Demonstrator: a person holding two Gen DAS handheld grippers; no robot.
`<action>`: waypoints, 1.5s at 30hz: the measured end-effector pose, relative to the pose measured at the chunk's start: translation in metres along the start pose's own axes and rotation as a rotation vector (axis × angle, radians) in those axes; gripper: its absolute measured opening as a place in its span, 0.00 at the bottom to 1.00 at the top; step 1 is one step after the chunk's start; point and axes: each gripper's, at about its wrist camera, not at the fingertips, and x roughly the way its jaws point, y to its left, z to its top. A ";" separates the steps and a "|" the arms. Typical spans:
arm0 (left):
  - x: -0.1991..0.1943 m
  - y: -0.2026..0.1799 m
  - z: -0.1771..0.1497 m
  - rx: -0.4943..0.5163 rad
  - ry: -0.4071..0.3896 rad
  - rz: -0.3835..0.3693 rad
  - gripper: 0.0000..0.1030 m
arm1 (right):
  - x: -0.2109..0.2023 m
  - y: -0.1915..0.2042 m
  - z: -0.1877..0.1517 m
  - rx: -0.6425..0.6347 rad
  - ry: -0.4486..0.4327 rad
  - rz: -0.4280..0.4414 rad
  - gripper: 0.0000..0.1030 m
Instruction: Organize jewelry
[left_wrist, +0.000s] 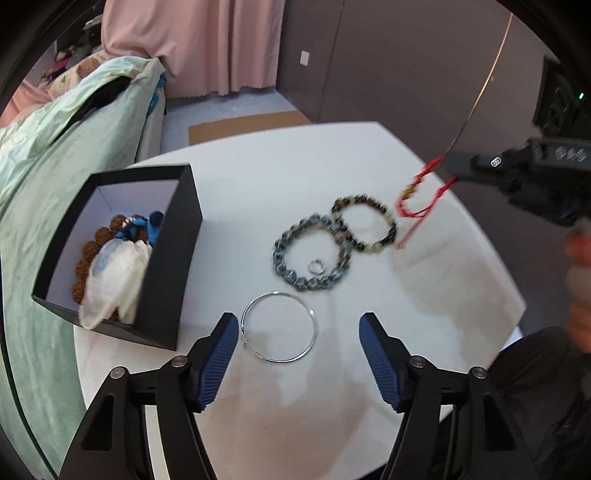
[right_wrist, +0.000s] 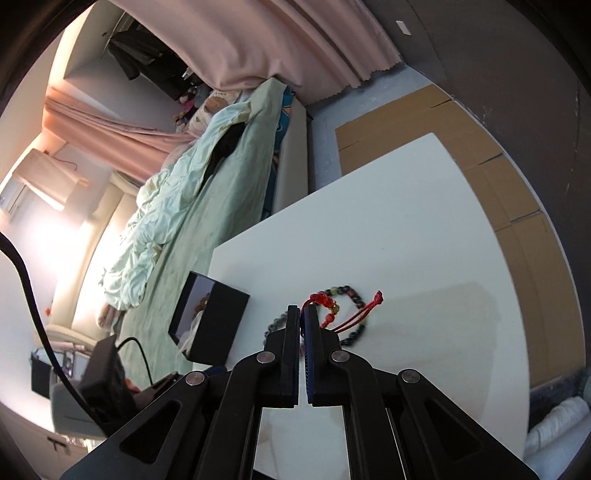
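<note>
While the right gripper (right_wrist: 303, 314) pinches the red cord bracelet (left_wrist: 413, 195) above the table's (left_wrist: 258, 177) far right edge, it should carry it clear of the beads to the black box (left_wrist: 173, 266); the left gripper (left_wrist: 297, 332) gapes over the silver bangle (left_wrist: 279, 325).

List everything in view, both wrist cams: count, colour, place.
table: 1, white, under all the jewelry
box: 1, black outside and white inside, open, table's left edge
brown bead string: 1, in the box, partly under a cream pouch
blue item: 1, in the box, too hidden to identify
silver bangle: 1, table, between the left tongs' fingers
grey bead bracelet: 1, table centre
small ring: 1, silver, inside the grey bracelet
dark mixed bead bracelet: 1, touching the grey one
red cord bracelet: 1, lifted, pinched by the right tongs
bed quilt: 1, pale green, left
curtain: pink, behind
left tongs: open, empty
right tongs: shut on the cord
</note>
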 end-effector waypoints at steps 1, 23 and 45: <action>0.005 0.000 -0.001 0.006 0.009 0.016 0.68 | 0.000 -0.002 0.000 0.003 0.002 -0.003 0.04; 0.013 0.005 0.001 0.043 0.028 0.076 0.49 | -0.003 0.021 -0.002 -0.036 0.005 0.025 0.04; -0.069 0.060 0.044 -0.046 -0.163 0.111 0.49 | 0.011 0.092 -0.004 -0.064 -0.053 0.162 0.04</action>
